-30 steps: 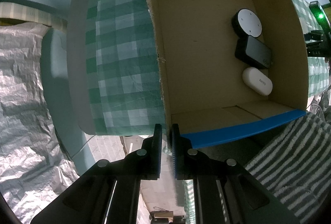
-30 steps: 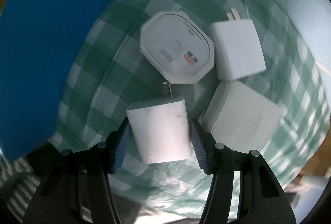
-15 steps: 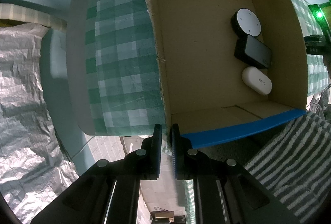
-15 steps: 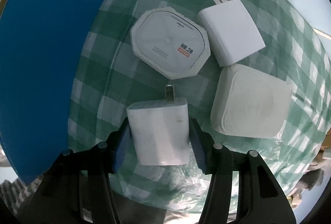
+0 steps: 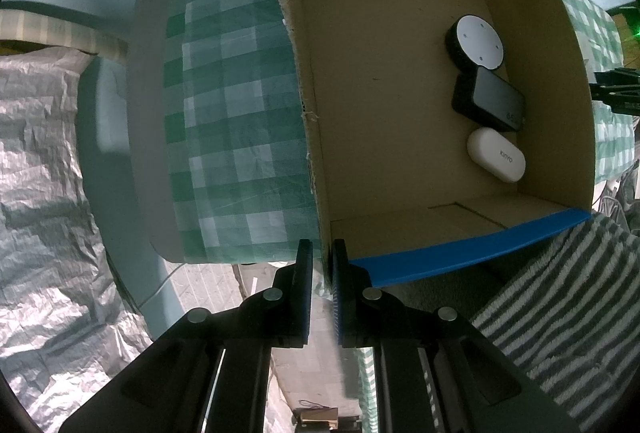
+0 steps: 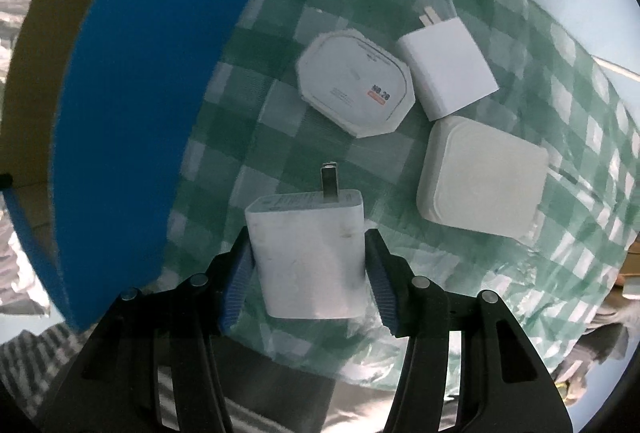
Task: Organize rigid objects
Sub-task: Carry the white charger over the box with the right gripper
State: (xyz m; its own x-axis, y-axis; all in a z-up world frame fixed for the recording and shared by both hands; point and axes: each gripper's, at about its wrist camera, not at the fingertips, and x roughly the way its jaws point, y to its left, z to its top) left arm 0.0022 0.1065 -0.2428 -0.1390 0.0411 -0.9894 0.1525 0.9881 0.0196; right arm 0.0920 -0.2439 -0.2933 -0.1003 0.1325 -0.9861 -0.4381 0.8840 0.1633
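The cardboard box [image 5: 400, 81] fills my left view, and my left tool [image 5: 322, 265] is clenched on its near wall, steadying it on the checked cloth [image 5: 232, 113]. Down inside sit a round black puck [image 5: 478, 41], a black pack [image 5: 490, 104] and a white oval case [image 5: 496, 155], lined up along the right wall. On the right, the box's blue flap [image 6: 140, 113] looms at the left of my view. Beyond it on the cloth [image 6: 560, 73] lie a square white pad [image 6: 484, 177], an octagonal white disc [image 6: 356, 89] and a white plug [image 6: 446, 73]. My right tool [image 6: 308, 261] grips a white charger [image 6: 308, 253] by its sides, prong pointing forward. To do this well, I reckon: lift it clear of the flap, keep the box pinned, then set it next to the others.
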